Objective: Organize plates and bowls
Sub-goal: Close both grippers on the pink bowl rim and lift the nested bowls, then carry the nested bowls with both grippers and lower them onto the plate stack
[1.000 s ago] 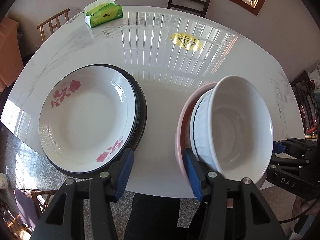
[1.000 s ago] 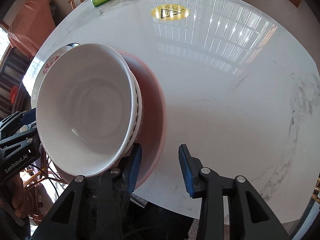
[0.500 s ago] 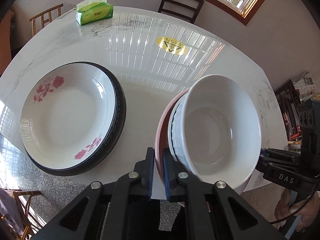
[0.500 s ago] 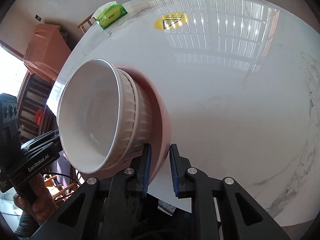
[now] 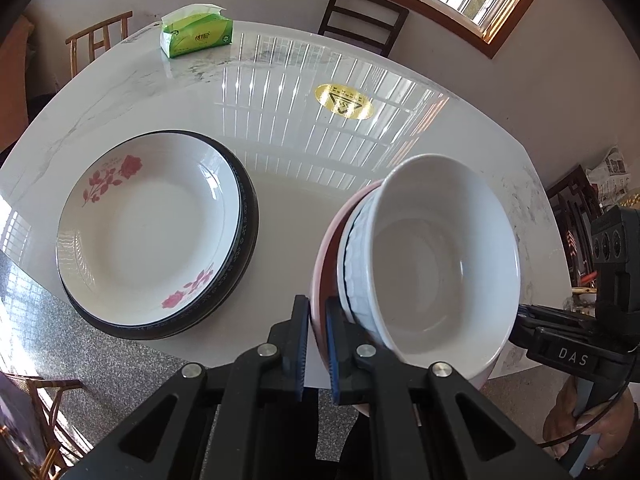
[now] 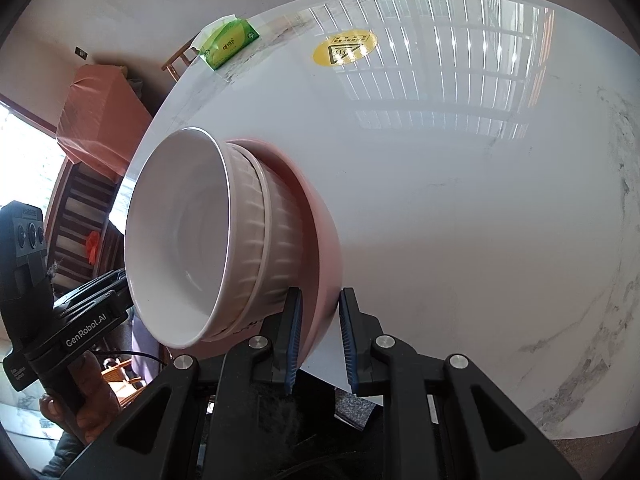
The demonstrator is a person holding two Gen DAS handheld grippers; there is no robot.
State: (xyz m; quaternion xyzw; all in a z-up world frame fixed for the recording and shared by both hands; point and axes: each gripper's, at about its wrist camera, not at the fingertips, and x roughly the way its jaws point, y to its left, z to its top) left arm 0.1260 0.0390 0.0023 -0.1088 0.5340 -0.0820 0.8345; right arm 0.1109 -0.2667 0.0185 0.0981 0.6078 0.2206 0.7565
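Note:
A nested stack of bowls is held between both grippers above the table's near edge: a white bowl (image 5: 436, 256) inside a ribbed white bowl (image 5: 354, 256) inside a pink bowl (image 5: 324, 264). My left gripper (image 5: 316, 344) is shut on the pink bowl's rim. My right gripper (image 6: 318, 332) is shut on the opposite rim of the pink bowl (image 6: 320, 248); the white bowl (image 6: 180, 236) tilts left. A white rose-patterned plate (image 5: 148, 228) lies on a black plate (image 5: 248, 232) on the table's left.
The white marble table (image 5: 312, 160) carries a green tissue pack (image 5: 196, 36) at the far left and a yellow sticker (image 5: 343, 101). Chairs stand around the table. An orange-covered piece of furniture (image 6: 100, 116) is at the left.
Both grippers closed on the pink bowl's rim from opposite sides. The bowl stack has lifted and tilted off the table.

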